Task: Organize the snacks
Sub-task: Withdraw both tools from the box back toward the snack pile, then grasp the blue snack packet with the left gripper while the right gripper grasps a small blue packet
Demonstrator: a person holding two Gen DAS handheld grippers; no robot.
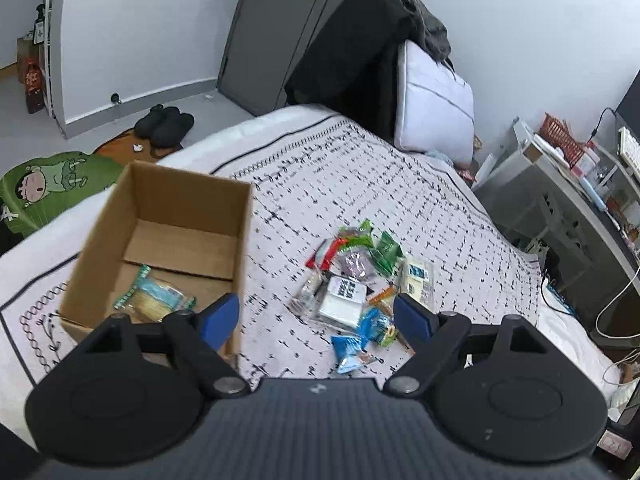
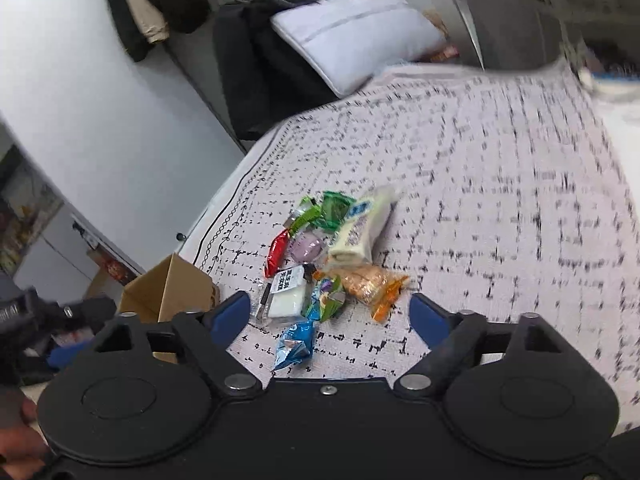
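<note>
Your snacks [image 1: 356, 280] sit heaped mid-bed, pile just right of the cardboard box [image 1: 160, 240], so each one's a short hop over the wall. One packet [image 1: 154, 294] is already in the box, flat on its floor.

Left gripper [image 1: 316, 314] hangs over the pile w/ fingers spread, nothing between them. Right gripper [image 2: 330, 316] likewise, released and empty.

Bed [image 2: 500, 200] is motion-blurred in the right view; labels unreadable, lower packets buried, box cut off there.
</note>
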